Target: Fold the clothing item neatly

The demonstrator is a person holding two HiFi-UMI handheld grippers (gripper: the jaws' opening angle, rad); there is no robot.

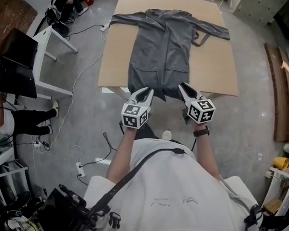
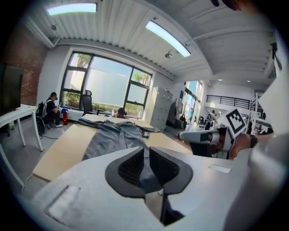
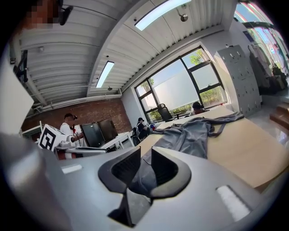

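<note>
A long grey garment (image 1: 162, 44) lies spread face up on a wooden table (image 1: 214, 60), sleeves out to both sides, its hem hanging over the near edge. My left gripper (image 1: 144, 94) is at the hem's left part and my right gripper (image 1: 185, 90) at its right part, side by side. In the left gripper view the jaws (image 2: 146, 155) stand close together with dark grey fabric (image 2: 149, 178) pinched between them. The right gripper view shows the same: narrow jaws (image 3: 145, 164) with grey cloth (image 3: 142, 178) between the pads, the rest of the garment (image 3: 189, 135) stretching away over the table.
A white desk with dark monitors (image 1: 21, 61) stands at the left, a seated person (image 1: 19, 119) below it. Cables and a power strip (image 1: 80, 168) lie on the grey floor. Wooden planks (image 1: 279, 96) lie at the right. A bag (image 1: 72, 213) sits near my feet.
</note>
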